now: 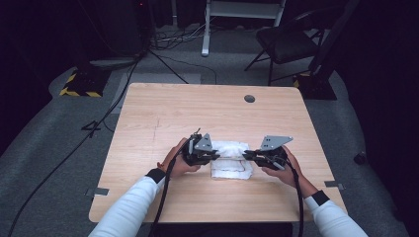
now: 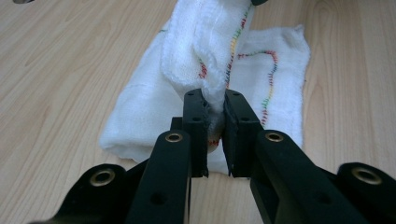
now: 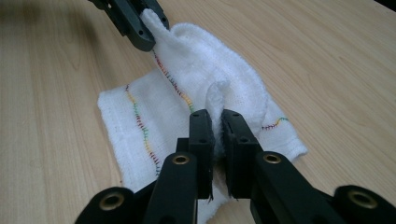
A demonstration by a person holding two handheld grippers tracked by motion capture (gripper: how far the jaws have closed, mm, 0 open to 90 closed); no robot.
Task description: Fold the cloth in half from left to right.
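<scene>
White cloth (image 1: 230,159) lies on the near middle of my wooden table (image 1: 163,113), between my two hands, part flat and part lifted into a ridge. From the high view I can hardly read its folds, as the grippers cover its two ends. I find no lettering on it, just multicoloured stitching along the hems in both gripper views.

My left hand (image 1: 177,160) comes in low from the left, and the left gripper (image 1: 213,156) has its jaws nearly together on a raised fold of the cloth; in its own view the pinched edge vanishes between the black pads (image 2: 194,122).

My right hand (image 1: 282,170) mirrors it, and the right gripper (image 1: 247,154) is likewise clamped on a bunched bit of cloth.
</scene>
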